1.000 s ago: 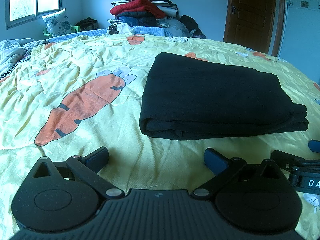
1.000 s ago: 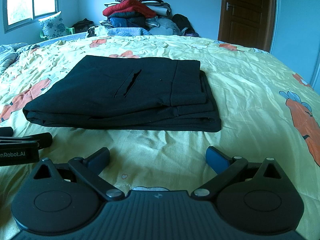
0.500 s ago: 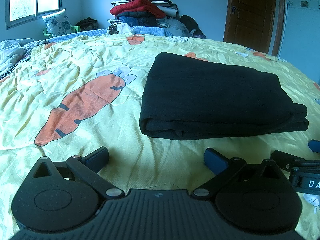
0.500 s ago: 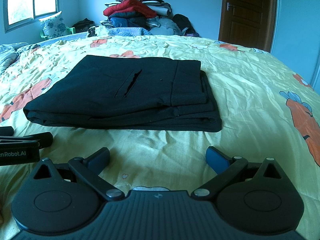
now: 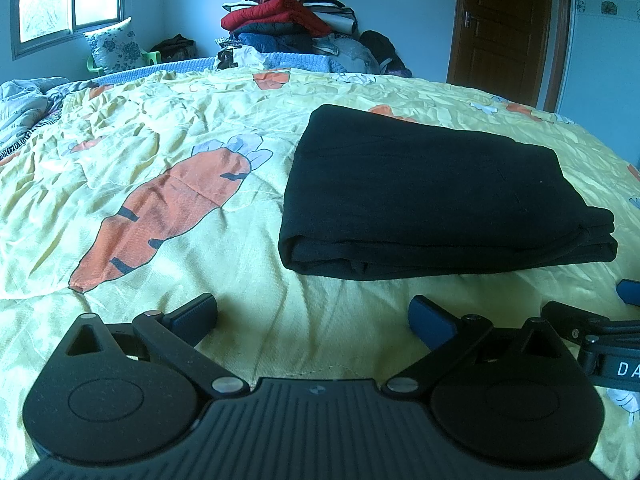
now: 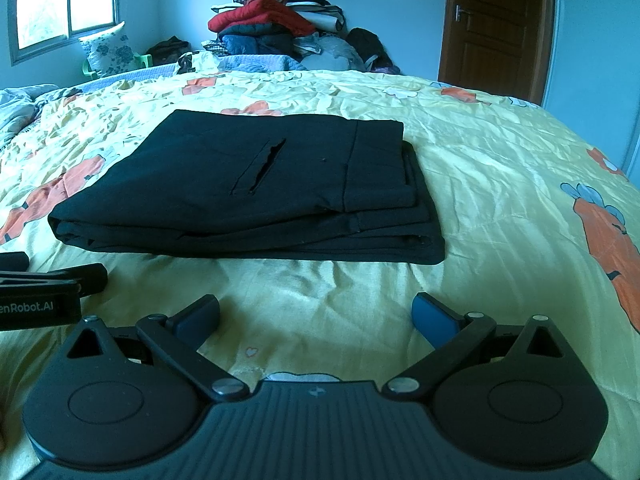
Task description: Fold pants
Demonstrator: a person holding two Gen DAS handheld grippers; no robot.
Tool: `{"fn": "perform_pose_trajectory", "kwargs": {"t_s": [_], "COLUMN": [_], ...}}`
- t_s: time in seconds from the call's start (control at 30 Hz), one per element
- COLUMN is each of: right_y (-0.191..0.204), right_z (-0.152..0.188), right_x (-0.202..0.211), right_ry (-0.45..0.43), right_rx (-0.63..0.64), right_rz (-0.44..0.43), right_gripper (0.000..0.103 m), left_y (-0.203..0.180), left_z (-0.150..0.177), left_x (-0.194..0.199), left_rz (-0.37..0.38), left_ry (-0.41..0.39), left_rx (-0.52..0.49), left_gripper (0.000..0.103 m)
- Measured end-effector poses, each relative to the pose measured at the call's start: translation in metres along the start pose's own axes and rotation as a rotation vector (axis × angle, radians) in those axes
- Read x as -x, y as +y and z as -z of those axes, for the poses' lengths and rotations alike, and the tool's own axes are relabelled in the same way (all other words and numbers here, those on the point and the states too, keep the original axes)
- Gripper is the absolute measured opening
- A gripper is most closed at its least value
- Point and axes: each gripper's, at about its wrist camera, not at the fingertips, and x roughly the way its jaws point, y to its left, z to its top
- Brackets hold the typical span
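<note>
While both grippers rest low over the bedspread, the black pants [image 5: 436, 196] lie folded into a thick rectangular stack on the yellow carrot-print quilt [image 5: 168, 152], a little beyond the fingertips and touched by neither tool. The left gripper [image 5: 314, 314] has its jaws spread wide with only quilt between them; its blue-padded fingers [image 5: 430, 318] point toward the near folded edge of the stack. The right gripper [image 6: 316, 314] is likewise spread wide and holds nothing, sitting just short of the near edge of the pants [image 6: 256, 188]. In the right wrist view a slit pocket [image 6: 266, 164] shows on the top layer, and the layered edges step out at the right side of the stack. Each tool appears at the edge of the other's view: the right one at the lower right of the left view, the left one at the lower left of the right view, so they sit side by side.

Behind the bed, a heap of folded clothes [image 5: 288, 24] topped by a red quilted item is piled against the blue wall. A brown wooden door [image 6: 496, 20] stands at the right, a window [image 6: 64, 0] at the left, with a floral pillow [image 5: 114, 42] below it on what may be a green chair, though the distance makes that hard to tell.
</note>
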Motion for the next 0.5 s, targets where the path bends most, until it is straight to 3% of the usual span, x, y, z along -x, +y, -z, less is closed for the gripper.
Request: {"fn": "perform_pose_trajectory", "kwargs": {"t_s": [0.5], "right_y": [-0.0003], "right_z": [-0.0005], "right_x": [-0.0008], "right_ry": [0.000], "right_rx": [0.005], "right_rz": [-0.003], "right_gripper": [0.103], "left_y": [-0.0001], "left_z": [-0.0001], "left_x": [0.0001], "left_rz": [0.000], "left_ry": [0.000], "left_rx": [0.000], "left_gripper": [0.103]}}
